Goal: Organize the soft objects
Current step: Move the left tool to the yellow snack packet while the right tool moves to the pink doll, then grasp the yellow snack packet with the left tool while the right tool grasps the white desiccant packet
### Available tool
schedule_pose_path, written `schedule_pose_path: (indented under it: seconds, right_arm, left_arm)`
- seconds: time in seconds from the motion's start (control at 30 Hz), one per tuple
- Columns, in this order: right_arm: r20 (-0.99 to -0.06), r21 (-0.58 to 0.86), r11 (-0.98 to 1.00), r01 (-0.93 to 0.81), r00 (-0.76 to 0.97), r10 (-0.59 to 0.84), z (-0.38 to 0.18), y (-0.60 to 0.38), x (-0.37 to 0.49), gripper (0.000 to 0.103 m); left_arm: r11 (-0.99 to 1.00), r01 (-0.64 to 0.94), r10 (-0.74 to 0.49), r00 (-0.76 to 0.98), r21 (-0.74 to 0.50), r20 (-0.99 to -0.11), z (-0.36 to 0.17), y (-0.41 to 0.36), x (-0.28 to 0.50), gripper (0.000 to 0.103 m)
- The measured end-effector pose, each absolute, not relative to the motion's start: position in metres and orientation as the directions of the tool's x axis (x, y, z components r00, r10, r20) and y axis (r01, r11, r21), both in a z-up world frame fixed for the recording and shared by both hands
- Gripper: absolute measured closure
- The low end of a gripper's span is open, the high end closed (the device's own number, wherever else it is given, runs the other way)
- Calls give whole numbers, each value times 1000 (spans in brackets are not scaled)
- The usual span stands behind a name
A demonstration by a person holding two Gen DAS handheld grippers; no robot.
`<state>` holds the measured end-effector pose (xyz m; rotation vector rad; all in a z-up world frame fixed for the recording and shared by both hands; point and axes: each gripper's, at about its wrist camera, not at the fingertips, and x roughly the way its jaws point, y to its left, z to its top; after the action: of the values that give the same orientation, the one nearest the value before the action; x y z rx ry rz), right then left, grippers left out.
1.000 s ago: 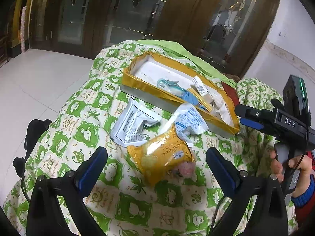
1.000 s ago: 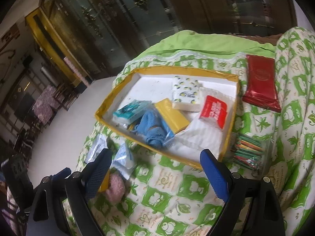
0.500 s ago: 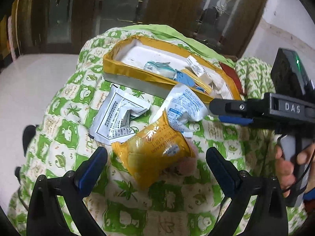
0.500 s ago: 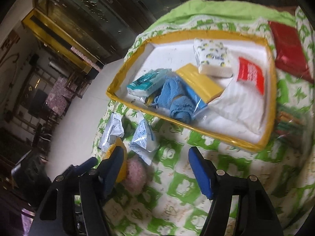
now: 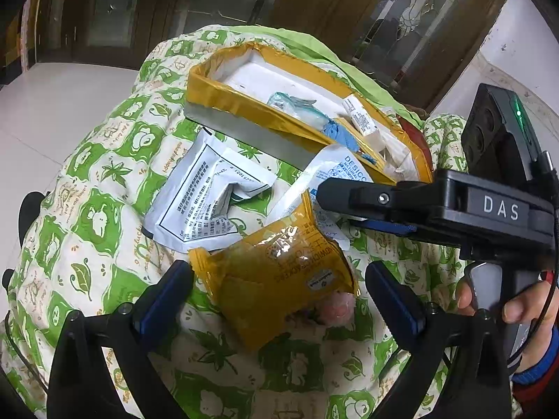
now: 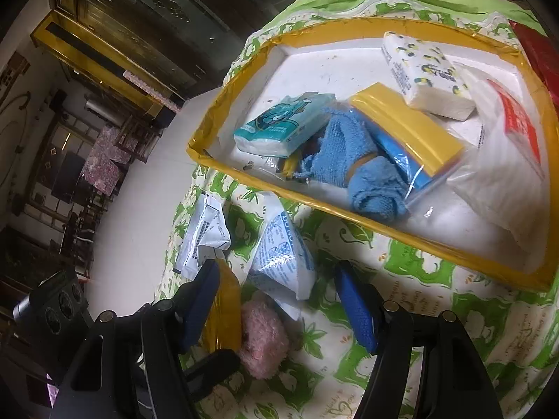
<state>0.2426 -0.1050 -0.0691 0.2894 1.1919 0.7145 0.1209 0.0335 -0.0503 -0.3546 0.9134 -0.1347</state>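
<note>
A yellow snack packet (image 5: 276, 279) lies on the green-and-white quilt (image 5: 97, 216), between the open fingers of my left gripper (image 5: 279, 293). A pink fluffy object (image 6: 263, 337) sits at its right end. A white and blue desiccant pouch (image 6: 283, 258) lies between the open fingers of my right gripper (image 6: 279, 300), which also shows in the left wrist view (image 5: 353, 206). A white printed pouch (image 5: 206, 199) lies to the left. The yellow-rimmed white tray (image 6: 314, 56) holds tissue packs, a blue cloth (image 6: 360, 171) and bags.
A red packet (image 6: 538, 56) lies beyond the tray's far right corner. The quilt slopes down to a white tiled floor (image 5: 42, 115) on the left. Dark wood and glass doors stand behind. The left gripper's body (image 6: 52, 310) is at the lower left of the right wrist view.
Both grippers have moved in closer to the packets. The right gripper has swung left over the desiccant pouch. The left gripper now straddles the yellow packet.
</note>
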Motion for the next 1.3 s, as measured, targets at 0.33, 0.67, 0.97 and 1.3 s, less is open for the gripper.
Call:
schedule_pose_path:
  seconds: [0.33, 0.67, 0.97, 1.3]
  right_arm:
    - [-744, 561, 759, -329, 202, 637, -74, -104, 256, 32]
    - [-749, 557, 763, -327, 200, 632, -83, -110, 262, 54]
    - [-743, 552, 759, -345, 208, 636, -78, -109, 251, 68]
    - [-742, 547, 761, -348, 219, 633, -76, -117, 241, 68]
  left_arm:
    - [931, -48, -258, 611, -361, -748, -52, 36, 122, 7]
    - [928, -60, -256, 616, -368, -745, -51, 38, 121, 11]
    - [924, -64, -259, 620, -377, -741, -50, 38, 120, 15]
    - [907, -74, -281, 628, -415, -725, -48, 42, 119, 29]
